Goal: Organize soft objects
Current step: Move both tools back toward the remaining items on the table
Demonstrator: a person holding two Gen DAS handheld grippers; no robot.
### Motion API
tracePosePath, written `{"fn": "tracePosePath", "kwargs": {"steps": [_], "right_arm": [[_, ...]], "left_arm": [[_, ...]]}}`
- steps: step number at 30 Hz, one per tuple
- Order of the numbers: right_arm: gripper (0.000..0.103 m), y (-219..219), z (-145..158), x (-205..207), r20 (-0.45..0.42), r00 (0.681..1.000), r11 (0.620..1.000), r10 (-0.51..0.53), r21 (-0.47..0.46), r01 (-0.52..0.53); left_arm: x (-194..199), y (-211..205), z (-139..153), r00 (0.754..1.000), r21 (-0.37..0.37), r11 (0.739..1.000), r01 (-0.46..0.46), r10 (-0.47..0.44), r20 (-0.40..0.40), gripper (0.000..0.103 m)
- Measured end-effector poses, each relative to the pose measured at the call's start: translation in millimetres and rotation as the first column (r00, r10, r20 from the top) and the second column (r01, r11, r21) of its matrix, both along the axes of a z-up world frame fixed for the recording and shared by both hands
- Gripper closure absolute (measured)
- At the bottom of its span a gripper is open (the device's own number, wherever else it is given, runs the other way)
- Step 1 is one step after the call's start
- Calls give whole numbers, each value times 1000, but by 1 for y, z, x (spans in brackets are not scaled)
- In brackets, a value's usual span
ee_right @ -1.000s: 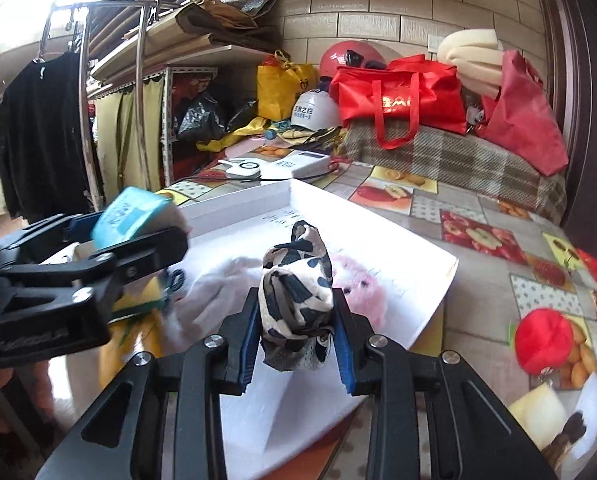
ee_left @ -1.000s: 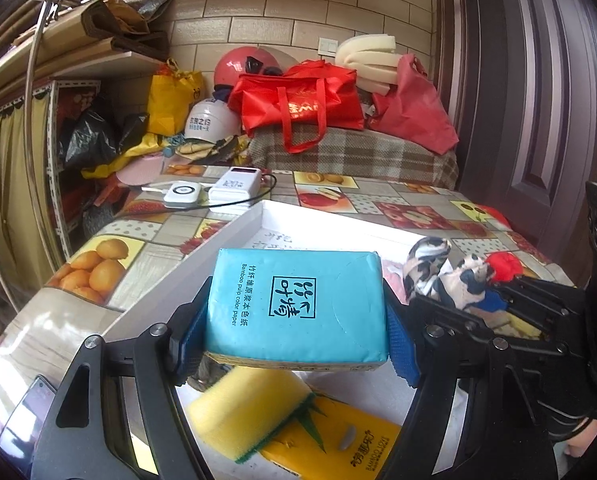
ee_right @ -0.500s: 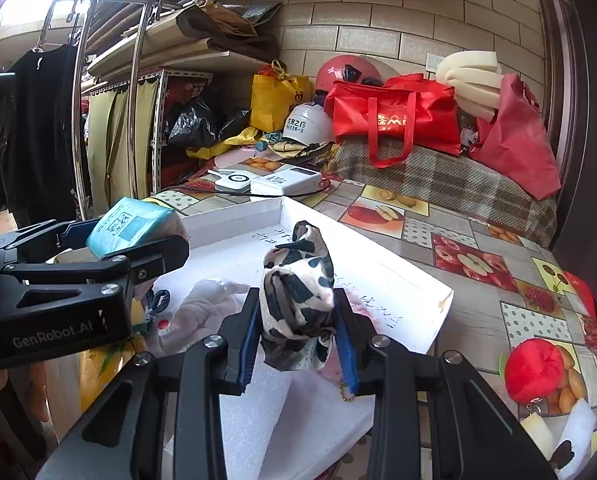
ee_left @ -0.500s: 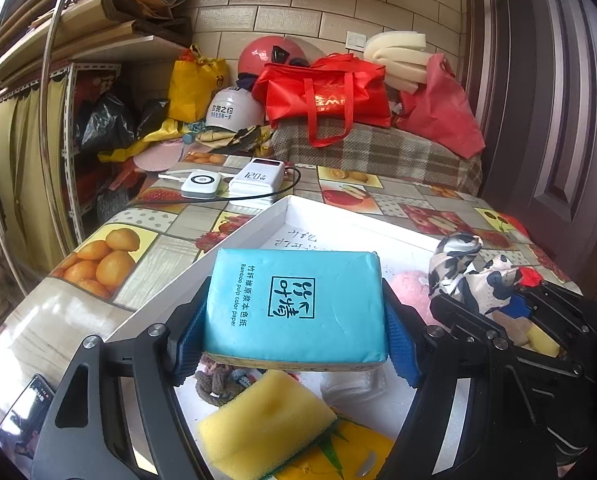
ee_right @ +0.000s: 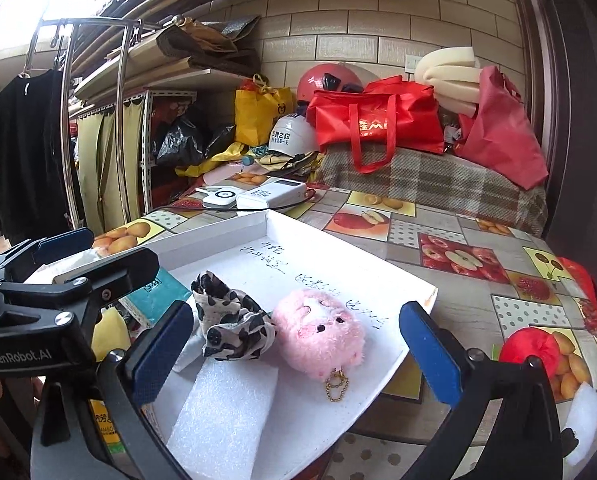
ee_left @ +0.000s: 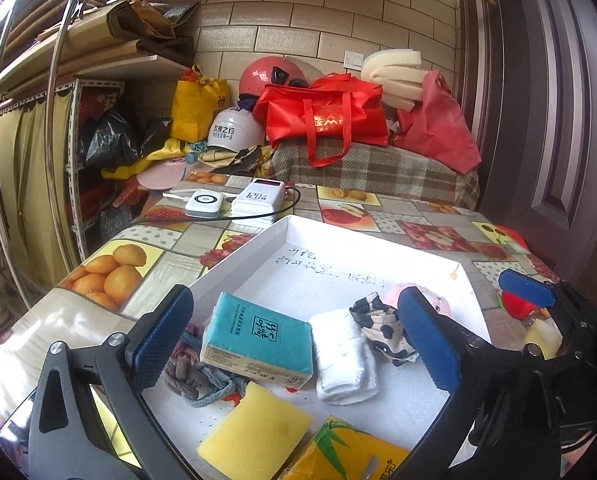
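The tabletop (ee_left: 146,268), covered in a fruit-print cloth, was seen to carry a shallow white tray (ee_left: 238,258) in which the soft things had been gathered. Both tongs had just been opened, and nothing was gripped by either. The left tongs (ee_left: 294,340) were held wide apart over the tray, with the teal tissue pack (ee_left: 258,336) lying loose below and between the pads, tilted on a tangle of cord (ee_left: 202,380). The right tongs (ee_right: 294,344) were likewise spread wide, and the cow-print cloth (ee_right: 230,320) lay crumpled in the tray just inside the left pad, touching the pink plush (ee_right: 318,332). A yellow sponge (ee_left: 254,428), a rolled white cloth (ee_left: 342,356) and a yellow pack (ee_left: 350,456) were also seen in the tray, while a red plush (ee_right: 530,350) and a white scrap (ee_right: 586,412) were left outside it on the tabletop. From here, the greatest risk was judged to lie in the withdrawal: the tissue pack, resting unevenly on the cord, could be knocked or tipped by a pad if the left tongs were drawn back low. The cow-print cloth, being light and close to a pad, could be snagged and dragged out. The two tongs were held near each other, so a collision could follow from a careless crossing. The plush chain (ee_right: 332,386) lay toward the tray's near edge, where it could be caught and the plush pulled over the rim.
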State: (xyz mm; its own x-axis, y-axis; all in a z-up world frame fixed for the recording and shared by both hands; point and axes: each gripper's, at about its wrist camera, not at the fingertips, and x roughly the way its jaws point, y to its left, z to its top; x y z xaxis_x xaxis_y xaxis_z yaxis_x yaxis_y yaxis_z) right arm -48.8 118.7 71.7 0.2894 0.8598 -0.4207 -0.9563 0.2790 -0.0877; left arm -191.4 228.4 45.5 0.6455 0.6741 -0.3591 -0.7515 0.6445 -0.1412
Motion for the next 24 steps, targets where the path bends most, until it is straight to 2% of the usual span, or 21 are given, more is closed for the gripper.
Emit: {"fn": "tracePosePath", "kwargs": {"steps": [18, 24], "right_arm": [[0, -6, 2, -3, 18, 1000, 999, -17, 36, 17], [0, -28, 5, -7, 42, 998, 995, -45, 96, 41]], "left_arm": [[0, -5, 1, 1000, 23, 1000, 3, -4, 3, 0], [-5, -25, 8, 999, 96, 995, 9, -12, 34, 0]]}}
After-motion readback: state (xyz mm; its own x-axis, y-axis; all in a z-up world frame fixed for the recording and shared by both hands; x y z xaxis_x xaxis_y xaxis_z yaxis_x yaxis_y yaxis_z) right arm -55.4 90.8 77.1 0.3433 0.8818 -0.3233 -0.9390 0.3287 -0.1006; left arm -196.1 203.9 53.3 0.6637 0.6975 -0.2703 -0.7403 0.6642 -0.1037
